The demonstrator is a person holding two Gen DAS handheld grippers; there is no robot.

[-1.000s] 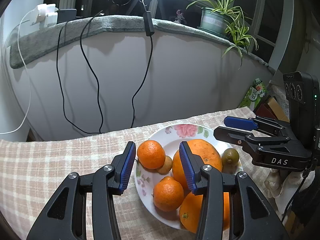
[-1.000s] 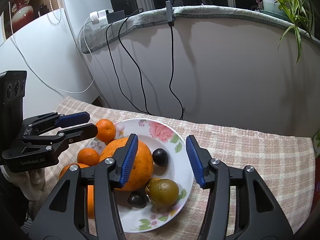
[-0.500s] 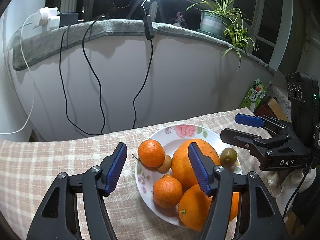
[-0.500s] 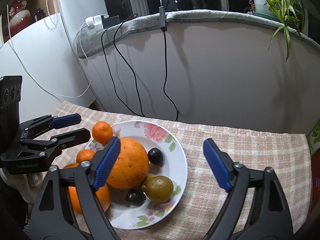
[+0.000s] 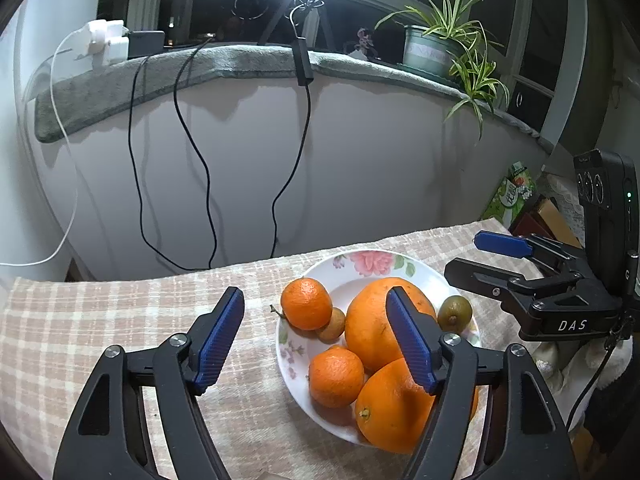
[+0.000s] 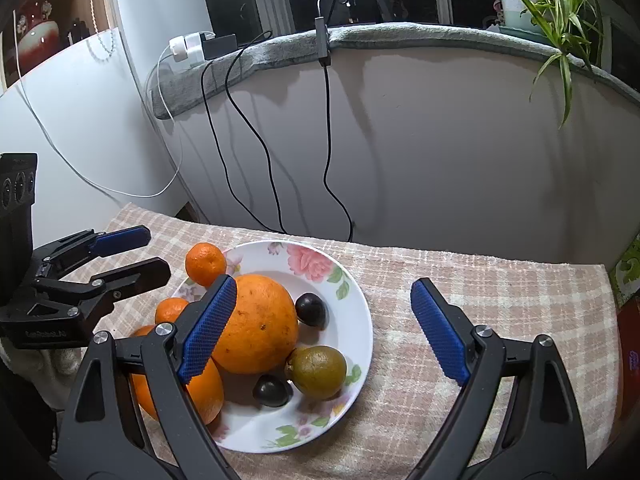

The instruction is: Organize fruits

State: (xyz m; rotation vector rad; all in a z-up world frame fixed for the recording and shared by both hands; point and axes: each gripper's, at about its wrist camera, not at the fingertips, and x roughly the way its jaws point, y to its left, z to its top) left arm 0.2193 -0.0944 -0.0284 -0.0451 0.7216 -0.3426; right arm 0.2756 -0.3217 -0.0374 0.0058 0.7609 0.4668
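Observation:
A white floral plate [image 5: 372, 264] [image 6: 280, 248] on the checked cloth holds a big orange [image 5: 376, 320] [image 6: 260, 324], a second orange [image 5: 392, 408], two mandarins [image 5: 306, 304] [image 5: 335, 376], a small tan fruit [image 5: 332, 324], a green-brown fruit [image 5: 455, 312] [image 6: 316, 366] and two dark round fruits [image 6: 311, 310] [image 6: 272, 390]. My left gripper [image 5: 313, 291] [image 6: 156, 252] hovers over the plate's left side, its jaws opening and touching nothing. Over the plate's right side, my right gripper [image 6: 322, 282] [image 5: 466, 254] is open and holds nothing.
The checked tablecloth [image 5: 100, 320] ends at a pale wall with black cables [image 5: 192, 152] hanging down it. A potted plant [image 5: 428, 48] stands on the grey-covered ledge above. A green carton [image 5: 510, 196] and boxes sit at the table's right end.
Both grippers' jaws have spread wide from a narrow gap. The right reached its width half a second ago; the left kept widening. The fruit has not moved.

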